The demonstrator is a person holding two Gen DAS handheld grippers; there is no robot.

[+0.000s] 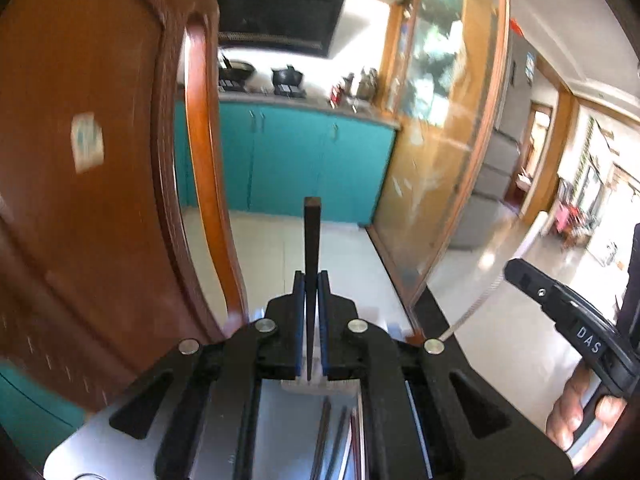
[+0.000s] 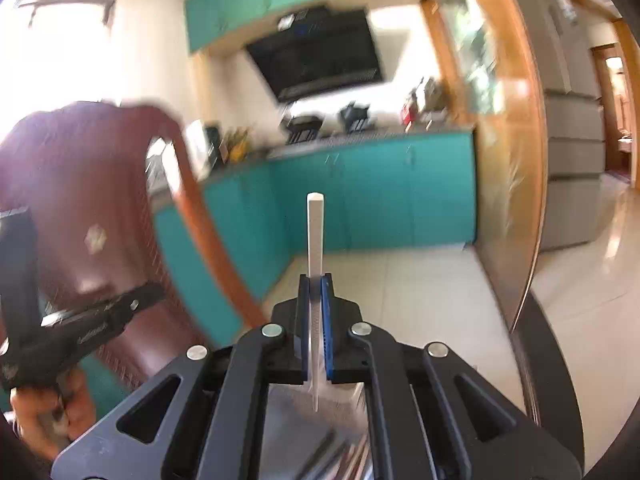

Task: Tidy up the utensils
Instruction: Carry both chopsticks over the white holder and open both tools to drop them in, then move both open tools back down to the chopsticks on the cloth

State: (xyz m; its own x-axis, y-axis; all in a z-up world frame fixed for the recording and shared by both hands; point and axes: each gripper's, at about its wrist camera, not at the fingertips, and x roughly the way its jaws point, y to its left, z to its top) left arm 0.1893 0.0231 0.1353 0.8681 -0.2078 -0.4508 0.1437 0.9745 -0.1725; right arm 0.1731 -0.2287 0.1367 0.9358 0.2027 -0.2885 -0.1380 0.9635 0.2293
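Note:
My left gripper (image 1: 311, 280) is shut on a dark chopstick (image 1: 311, 240) that points forward and up, its thin end running back between the jaws. My right gripper (image 2: 315, 282) is shut on a white chopstick (image 2: 315, 236), also held pointing forward. Both are raised in the air facing the kitchen. Below each gripper a metal container (image 1: 296, 420) holds several more chopsticks, also seen in the right wrist view (image 2: 296, 432). The right gripper's body shows at the right edge of the left wrist view (image 1: 568, 312); the left gripper's body shows at the left of the right wrist view (image 2: 80, 328).
A brown wooden chair back (image 1: 100, 160) stands close on the left, also in the right wrist view (image 2: 80, 200). Teal cabinets (image 1: 304, 164) and a stove counter lie ahead. A glass door (image 1: 444, 140) in a wooden frame is on the right, a dark table edge (image 1: 440, 320) below it.

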